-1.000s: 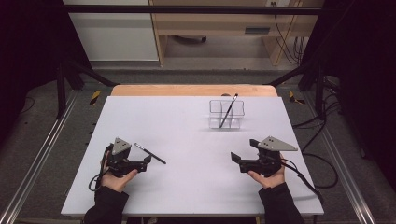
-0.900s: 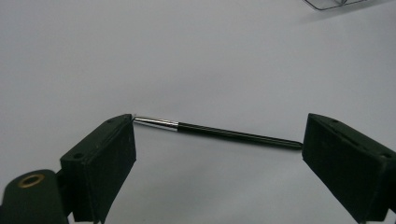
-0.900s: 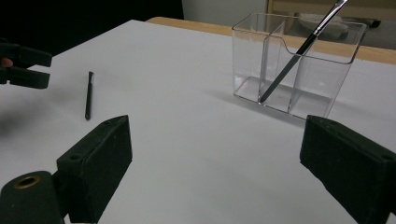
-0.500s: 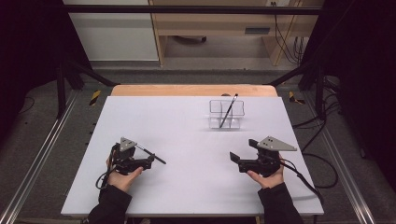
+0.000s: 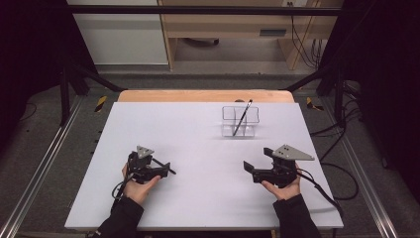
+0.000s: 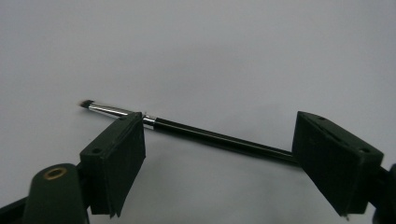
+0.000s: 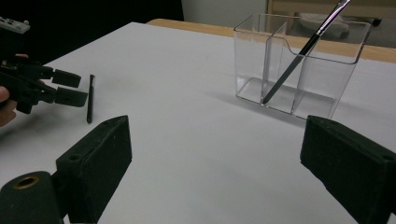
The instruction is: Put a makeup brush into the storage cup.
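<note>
Left gripper (image 6: 219,172) lower, jaws closing, seemingly astride brush (image 6: 210,136)

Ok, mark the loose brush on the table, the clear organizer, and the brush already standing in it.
loose brush (image 6: 219,138), left gripper view, middle of its black handle.
clear organizer (image 7: 280,51), right gripper view, top of the inner divider wall.
standing brush (image 7: 299,58), right gripper view, mid-handle, leaning inside the organizer.

In the left gripper view, the brush (image 6: 210,136) on the tabletop (image 6: 210,56) has its handle end hidden behind the right-hand jaw, and part of its metal collar behind the other; the bristle tip is blurred. In the right gripper view, the top of the second brush (image 7: 299,56) in the clear holder (image 7: 327,88) is cut off by the upper edge.
</note>
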### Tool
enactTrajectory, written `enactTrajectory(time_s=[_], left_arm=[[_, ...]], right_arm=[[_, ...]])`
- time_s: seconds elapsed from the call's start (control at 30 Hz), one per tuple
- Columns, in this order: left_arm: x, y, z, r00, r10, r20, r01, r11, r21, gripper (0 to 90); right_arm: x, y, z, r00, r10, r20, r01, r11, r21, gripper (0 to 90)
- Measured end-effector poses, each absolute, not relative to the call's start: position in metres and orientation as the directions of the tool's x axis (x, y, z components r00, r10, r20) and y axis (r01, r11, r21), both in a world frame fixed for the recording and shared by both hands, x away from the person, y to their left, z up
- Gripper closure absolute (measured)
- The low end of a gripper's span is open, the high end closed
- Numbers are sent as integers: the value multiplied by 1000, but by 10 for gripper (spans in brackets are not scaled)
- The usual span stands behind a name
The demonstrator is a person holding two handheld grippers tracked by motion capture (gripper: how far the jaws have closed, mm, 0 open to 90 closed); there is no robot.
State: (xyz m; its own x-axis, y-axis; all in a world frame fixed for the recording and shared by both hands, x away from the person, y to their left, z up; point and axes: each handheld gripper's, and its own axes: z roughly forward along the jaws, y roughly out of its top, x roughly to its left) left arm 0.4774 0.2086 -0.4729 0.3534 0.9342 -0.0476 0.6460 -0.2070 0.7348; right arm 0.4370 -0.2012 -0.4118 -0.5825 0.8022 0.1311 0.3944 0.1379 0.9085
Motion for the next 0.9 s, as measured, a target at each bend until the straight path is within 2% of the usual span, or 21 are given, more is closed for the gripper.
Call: enactTrajectory(time_s=[0.47, 0.9], left_arm=[[481, 199, -479, 328, 944, -20, 674, -219, 706, 242], [476, 203, -476, 344, 939, -20, 682, -235, 692, 383]], right_arm=[[436, -198, -409, -584, 804, 115, 388, 152, 909, 95], [436, -198, -410, -586, 802, 113, 392, 158, 906, 94]])
